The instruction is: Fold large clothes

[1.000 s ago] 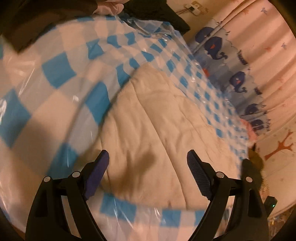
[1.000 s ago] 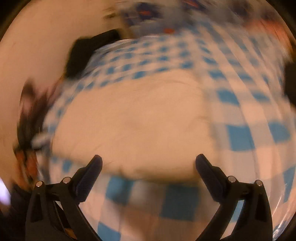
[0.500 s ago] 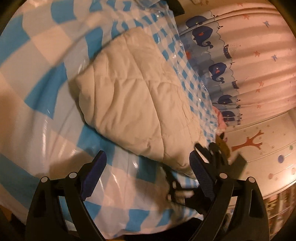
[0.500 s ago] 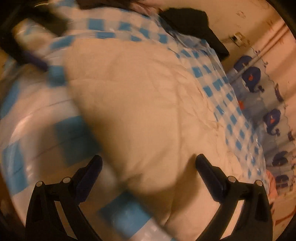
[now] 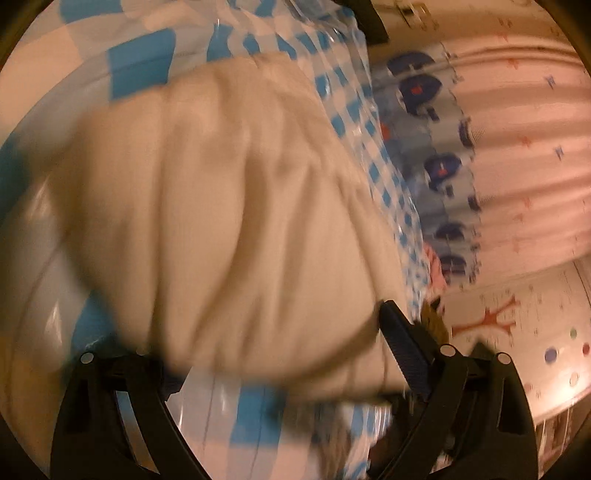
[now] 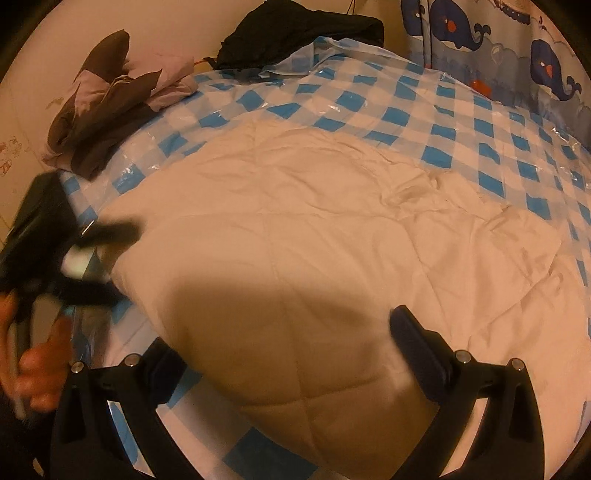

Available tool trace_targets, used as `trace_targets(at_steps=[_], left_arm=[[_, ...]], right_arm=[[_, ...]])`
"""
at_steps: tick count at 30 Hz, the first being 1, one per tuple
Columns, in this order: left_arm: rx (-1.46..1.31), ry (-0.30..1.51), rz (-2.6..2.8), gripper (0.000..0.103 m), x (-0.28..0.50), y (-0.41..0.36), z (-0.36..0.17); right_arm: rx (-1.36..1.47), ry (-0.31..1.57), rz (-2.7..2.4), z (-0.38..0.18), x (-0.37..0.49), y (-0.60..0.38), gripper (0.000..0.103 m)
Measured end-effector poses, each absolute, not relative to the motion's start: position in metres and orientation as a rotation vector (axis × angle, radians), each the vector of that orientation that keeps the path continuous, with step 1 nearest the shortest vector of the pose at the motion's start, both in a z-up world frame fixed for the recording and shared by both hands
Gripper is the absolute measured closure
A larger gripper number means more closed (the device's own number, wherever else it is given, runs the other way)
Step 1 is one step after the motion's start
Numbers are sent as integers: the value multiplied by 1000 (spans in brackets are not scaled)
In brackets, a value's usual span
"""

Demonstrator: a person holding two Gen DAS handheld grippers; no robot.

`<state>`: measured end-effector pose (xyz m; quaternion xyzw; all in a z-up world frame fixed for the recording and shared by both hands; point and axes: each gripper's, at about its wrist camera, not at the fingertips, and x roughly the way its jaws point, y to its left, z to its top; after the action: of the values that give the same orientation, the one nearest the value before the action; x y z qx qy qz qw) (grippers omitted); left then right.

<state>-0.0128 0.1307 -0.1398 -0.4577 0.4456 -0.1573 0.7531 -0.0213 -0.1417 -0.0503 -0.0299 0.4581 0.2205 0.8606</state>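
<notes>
A cream quilted garment (image 6: 314, 236) lies folded on a blue-and-white checked cover (image 6: 406, 107). It fills the middle of the blurred left wrist view (image 5: 229, 221) too. My left gripper (image 5: 280, 354) is open, its fingers wide on either side of the garment's near edge; part of its left finger is hidden by cloth. My right gripper (image 6: 284, 339) is open, low over the garment's near corner. The left gripper also shows in the right wrist view (image 6: 92, 254) at the garment's left edge, held by a hand.
A brown and lilac clothes pile (image 6: 110, 99) and a black garment (image 6: 303, 33) lie at the far edge by the wall. A whale-print curtain (image 6: 517, 51) hangs at the right, also in the left wrist view (image 5: 443, 166).
Both grippers have come closer to the cream garment, which now reaches between their fingers. The left view has swung and blurred; the right view has steadied.
</notes>
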Motion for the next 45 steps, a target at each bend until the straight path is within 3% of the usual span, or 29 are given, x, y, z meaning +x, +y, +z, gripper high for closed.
trace_targets(at_steps=[6,10,12,19,27,28,29,30,31,35,38,42,45], left_arm=[[-954,1008,-266,17,26,136,-138],[-927,997,-263,31,24,138,-137],[-924,1002,-267,32,26,139,-135],[-933,1024,-246,32,29,140,-127],[-975,1045,-265,32,31,144,-137],[-971,1046,-263,32,31,143,-138],[-957,1045,-261,36,31,142,-137],[-938,1041,-257,40,31,140,-136],[-898,1035,-254,49,31,138,-133],[-822,1021,-268,67,30,136,-123],[-848,1014,-293,72,20,145,-116],[-812,966,-336,72,-27,162,-92],[-791,1015,-318,60,-50,174,-106]], right_arm=[[190,853,435,-14,-42,-229,6],[757,902,318,-41,-55,-360,6],[991,895,311,-62,-88,-407,6],[1065,981,207,-93,-132,-424,6],[1163,812,231,-104,-103,-415,6],[1142,789,236,-100,-103,-414,9],[1091,769,237,-91,-101,-411,25],[1063,766,231,-87,-98,-410,46],[1038,755,233,-81,-97,-411,79],[979,733,304,-56,-90,-406,83],[941,709,353,-33,-115,-402,87],[912,760,383,-25,-168,-393,88],[883,884,259,-46,-200,-399,77]])
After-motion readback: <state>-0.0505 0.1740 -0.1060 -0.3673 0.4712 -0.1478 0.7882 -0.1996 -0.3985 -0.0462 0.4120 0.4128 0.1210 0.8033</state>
